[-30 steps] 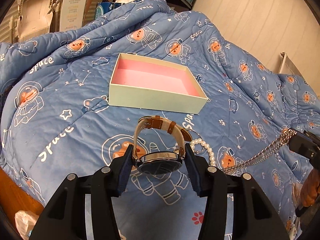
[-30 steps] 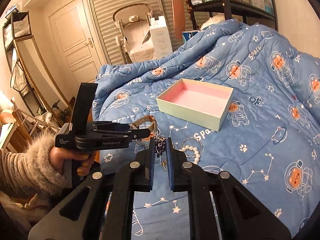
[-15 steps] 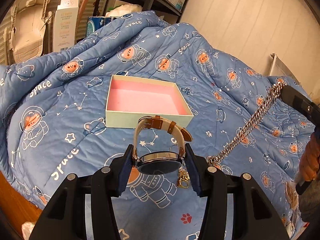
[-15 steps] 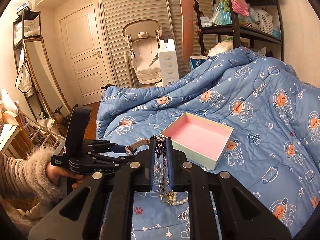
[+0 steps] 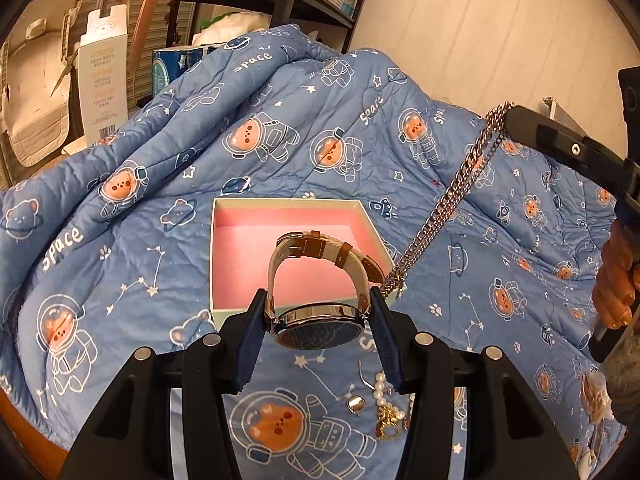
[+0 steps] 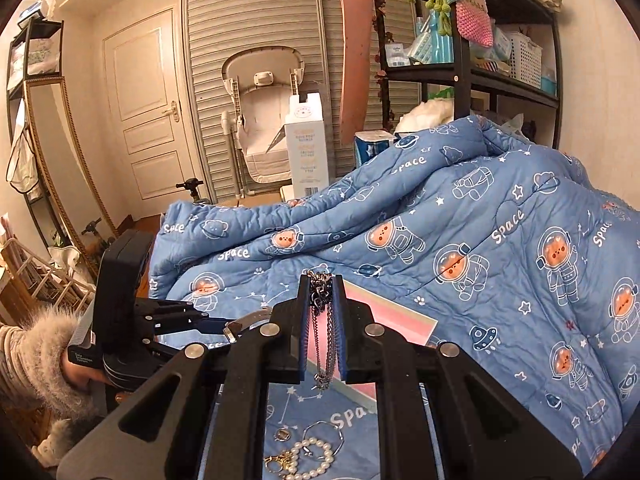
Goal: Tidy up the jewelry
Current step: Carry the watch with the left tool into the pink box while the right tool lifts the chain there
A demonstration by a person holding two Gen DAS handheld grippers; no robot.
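My left gripper (image 5: 319,320) is shut on a wristwatch (image 5: 320,326) with a dark dial and a cream and brown strap, held in the air just in front of the pale green box (image 5: 224,312) with a pink lining. My right gripper (image 6: 322,312) is shut on a silver chain (image 6: 322,344) that hangs down between its pads; in the left wrist view the chain (image 5: 448,200) dangles from the right gripper toward the box's right corner. A pearl bracelet (image 6: 316,460), a gold charm (image 6: 280,466) and a small ring (image 5: 356,404) lie on the blue quilt (image 5: 160,200) below.
The quilt with astronaut bears bunches up high behind the box. A black shelf rack (image 6: 460,60), a white carton (image 6: 306,148) and a baby chair (image 6: 264,120) stand beyond the bed. A hand in a furry sleeve (image 6: 36,352) holds the left gripper.
Both grippers rose and moved toward the box. The chain lifted clear of the quilt and now hangs free. The watch now sits in front of the box's near wall.
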